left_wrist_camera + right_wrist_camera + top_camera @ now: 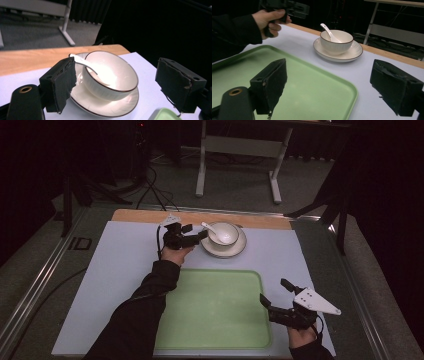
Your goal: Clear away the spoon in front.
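The left gripper view shows the bowl [110, 75] sitting on the saucer [105, 106] between the two black jaws, which are spread wide and touch nothing. A white spoon [82, 62] leans inside the bowl, with its handle over the rim toward the jaw on the left of this view.

I judge three risks here. If the jaws close on the bowl alone, its smooth, round wall can slip, and the bowl can tip on the saucer. The jaw on the spoon's side can knock the spoon handle and throw the spoon out. If only the rim of the saucer is pinched, the bowl, which is loose on it, can slide off when it is lifted.

In the high view, the left gripper [192, 237] is at the far part of the table [115, 260], just left of the saucer, with the forearm stretched forward over the left edge of the green tray [215, 307]. The right gripper [272, 295] rests near the right near corner of the tray; its jaws are also spread and hold nothing, well apart from the bowl.
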Available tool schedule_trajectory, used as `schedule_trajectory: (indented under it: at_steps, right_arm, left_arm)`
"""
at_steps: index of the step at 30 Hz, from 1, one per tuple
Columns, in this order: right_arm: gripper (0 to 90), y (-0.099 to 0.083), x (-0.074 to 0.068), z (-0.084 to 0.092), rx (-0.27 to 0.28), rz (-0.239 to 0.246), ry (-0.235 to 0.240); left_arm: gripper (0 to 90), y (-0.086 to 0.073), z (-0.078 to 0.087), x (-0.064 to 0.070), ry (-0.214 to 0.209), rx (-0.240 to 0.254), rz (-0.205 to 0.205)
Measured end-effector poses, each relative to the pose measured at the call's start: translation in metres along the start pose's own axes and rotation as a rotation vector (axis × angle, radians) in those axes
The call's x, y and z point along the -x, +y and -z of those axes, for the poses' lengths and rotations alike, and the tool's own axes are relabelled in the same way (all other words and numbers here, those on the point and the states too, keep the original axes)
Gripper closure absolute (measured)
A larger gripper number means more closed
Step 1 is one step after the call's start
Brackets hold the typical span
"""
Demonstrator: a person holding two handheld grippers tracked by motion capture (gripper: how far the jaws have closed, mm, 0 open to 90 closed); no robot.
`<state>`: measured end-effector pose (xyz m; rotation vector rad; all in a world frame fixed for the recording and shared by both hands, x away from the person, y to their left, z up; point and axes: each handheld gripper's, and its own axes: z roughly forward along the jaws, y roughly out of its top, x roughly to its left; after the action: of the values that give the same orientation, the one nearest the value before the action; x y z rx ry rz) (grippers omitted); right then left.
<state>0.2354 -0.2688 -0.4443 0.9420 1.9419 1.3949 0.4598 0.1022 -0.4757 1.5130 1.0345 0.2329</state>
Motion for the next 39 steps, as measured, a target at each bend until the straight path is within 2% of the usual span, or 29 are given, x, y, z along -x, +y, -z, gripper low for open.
schedule_trajectory:
  at_steps: [5, 9, 11, 12, 13, 15, 26, 30, 32, 33, 35, 39]
  right_arm:
    - [14.0, -0.001, 0.001, 0.0, -0.002, -0.007, 0.006]
    - [14.0, -0.001, 0.002, -0.001, -0.005, -0.008, 0.01]
    - [14.0, -0.001, 0.002, -0.001, -0.006, -0.013, 0.012]
    - [14.0, -0.001, 0.002, -0.001, -0.006, -0.013, 0.012]
    - [14.1, -0.002, 0.003, -0.001, -0.008, -0.02, 0.013]
    - [14.1, -0.002, 0.003, -0.001, -0.009, -0.021, 0.014]
    - [14.1, -0.003, 0.006, -0.002, -0.016, -0.034, 0.021]
    - [14.2, -0.004, 0.007, -0.002, -0.016, -0.043, 0.026]
    - [14.2, -0.004, 0.007, -0.002, -0.016, -0.047, 0.028]
    - [14.2, -0.005, 0.008, -0.002, -0.016, -0.048, 0.029]
    - [14.2, -0.005, 0.009, -0.002, -0.018, -0.056, 0.033]
    - [14.2, -0.005, 0.009, -0.003, -0.019, -0.059, 0.034]
  left_arm:
    - [19.7, 0.001, -0.013, -0.012, 0.019, -0.003, 0.077]
    - [23.8, 0.003, -0.024, -0.019, 0.05, -0.02, 0.104]
    - [27.7, 0.003, -0.029, -0.023, 0.051, -0.033, 0.132]
    - [28.1, 0.003, -0.029, -0.023, 0.051, -0.033, 0.132]
    - [31.2, 0.003, -0.033, -0.027, 0.042, -0.04, 0.162]
    - [33.1, 0.003, -0.038, -0.03, 0.038, -0.042, 0.185]
    - [50.8, -0.002, -0.062, -0.035, 0.027, -0.071, 0.22]
    - [62.5, -0.004, -0.066, -0.038, 0.022, -0.051, 0.243]
    - [64.7, -0.005, -0.067, -0.041, 0.013, -0.038, 0.271]
    - [69.8, -0.005, -0.066, -0.042, 0.002, -0.026, 0.278]
    - [73.9, -0.005, -0.066, -0.042, 0.001, -0.026, 0.274]
    - [78.1, -0.001, -0.062, -0.035, -0.036, -0.003, 0.25]
